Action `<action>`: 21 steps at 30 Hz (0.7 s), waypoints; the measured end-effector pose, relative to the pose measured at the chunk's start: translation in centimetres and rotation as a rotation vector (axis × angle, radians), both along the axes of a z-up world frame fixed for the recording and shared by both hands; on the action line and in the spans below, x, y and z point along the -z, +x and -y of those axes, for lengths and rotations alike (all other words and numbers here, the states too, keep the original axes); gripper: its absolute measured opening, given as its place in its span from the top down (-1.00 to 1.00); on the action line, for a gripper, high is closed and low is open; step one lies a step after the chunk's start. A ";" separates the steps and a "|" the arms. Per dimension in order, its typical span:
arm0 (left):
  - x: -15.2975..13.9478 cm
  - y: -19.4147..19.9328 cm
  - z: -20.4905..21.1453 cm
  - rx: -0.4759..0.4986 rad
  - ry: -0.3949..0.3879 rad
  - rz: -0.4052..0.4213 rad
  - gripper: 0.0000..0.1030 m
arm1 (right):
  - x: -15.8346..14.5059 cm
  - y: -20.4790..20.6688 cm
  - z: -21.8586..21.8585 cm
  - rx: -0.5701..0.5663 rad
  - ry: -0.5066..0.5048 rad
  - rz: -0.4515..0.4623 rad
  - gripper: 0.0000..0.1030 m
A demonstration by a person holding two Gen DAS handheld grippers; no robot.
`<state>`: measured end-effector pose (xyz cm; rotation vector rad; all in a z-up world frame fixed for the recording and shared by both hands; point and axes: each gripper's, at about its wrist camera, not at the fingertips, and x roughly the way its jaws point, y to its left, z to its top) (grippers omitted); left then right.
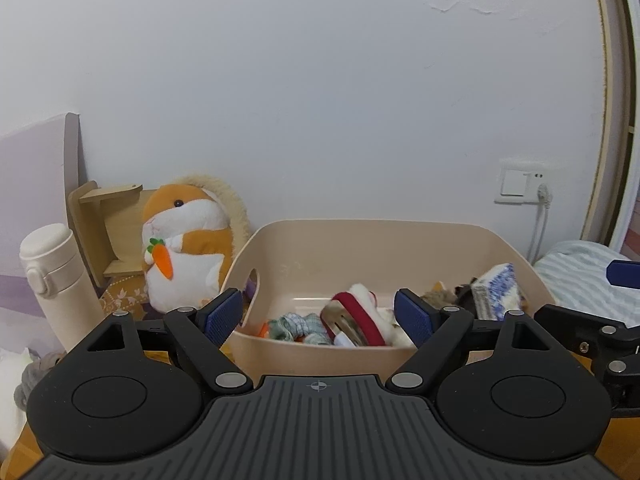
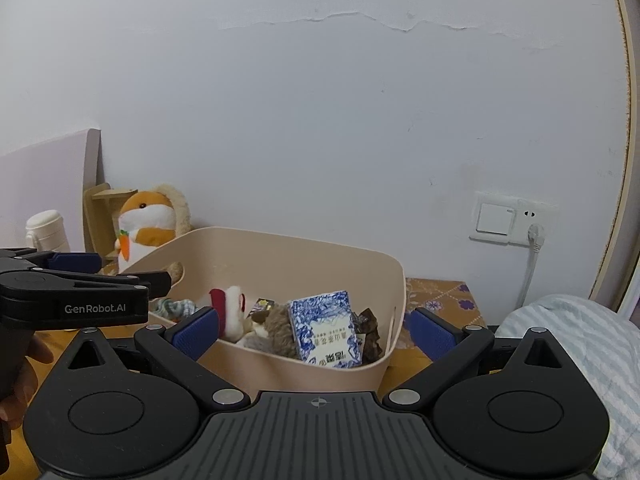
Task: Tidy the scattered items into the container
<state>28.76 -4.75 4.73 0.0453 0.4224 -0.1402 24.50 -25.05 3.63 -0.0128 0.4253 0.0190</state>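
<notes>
Container (image 2: 280, 364): beige tub on the wooden tabletop (image 2: 404, 360), in front of both grippers, near the wall. Inside, 1 blue-white printed packet (image 2: 326, 330), 1 red-and-white plush piece (image 2: 228, 308), 1 checked cloth (image 1: 298, 328), 1 brown furry item (image 2: 276, 322), 1 dark wrapper (image 2: 370, 330); others too jumbled to count. Left gripper (image 1: 318, 314) and right gripper (image 2: 314, 330): fingers spread wide, nothing held, both short of the near rim. Judged stage: tidying looks near done; no loose item shows on the table w/in view. Step advice: scan table edges for strays, approach from above, release low inside the tub, avoid nudging its rim. Beside the tub: 1 hamster plush (image 1: 188, 240), 1 cream flask (image 1: 56, 280).
</notes>
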 end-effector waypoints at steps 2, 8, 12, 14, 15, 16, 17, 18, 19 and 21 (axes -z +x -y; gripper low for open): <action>-0.2 -1.0 0.2 0.005 0.003 0.004 -0.64 | -0.1 -0.9 0.0 0.003 0.005 0.001 -1.00; -0.7 -3.8 0.4 0.019 0.010 -0.010 -0.64 | -0.7 -4.3 0.4 0.004 0.068 0.026 -1.00; -0.6 -6.0 0.3 0.022 0.013 -0.007 -0.64 | -0.7 -6.4 0.1 0.003 0.062 0.040 -1.00; -0.4 -7.1 0.0 0.019 0.005 -0.009 -0.64 | -0.7 -7.3 -0.1 0.003 0.054 0.041 -1.00; -0.4 -7.7 -0.2 0.016 -0.005 -0.011 -0.64 | -0.7 -7.8 -0.1 0.003 0.057 0.041 -1.00; -0.3 -8.3 -0.4 0.015 -0.016 -0.016 -0.64 | -0.7 -8.3 -0.2 0.005 0.061 0.042 -1.00; -0.4 -8.9 -0.6 0.015 -0.026 -0.020 -0.64 | -0.8 -8.7 -0.2 0.007 0.066 0.044 -1.00; -0.4 -9.4 -0.8 0.015 -0.035 -0.022 -0.64 | -0.8 -9.2 -0.3 0.009 0.070 0.044 -1.00; -0.4 -10.1 -1.0 0.015 -0.041 -0.022 -0.64 | -0.8 -9.6 -0.4 0.011 0.073 0.044 -1.00; -0.6 -11.3 -1.2 0.015 -0.042 -0.016 -0.64 | -0.6 -10.5 -0.7 0.017 0.079 0.041 -1.00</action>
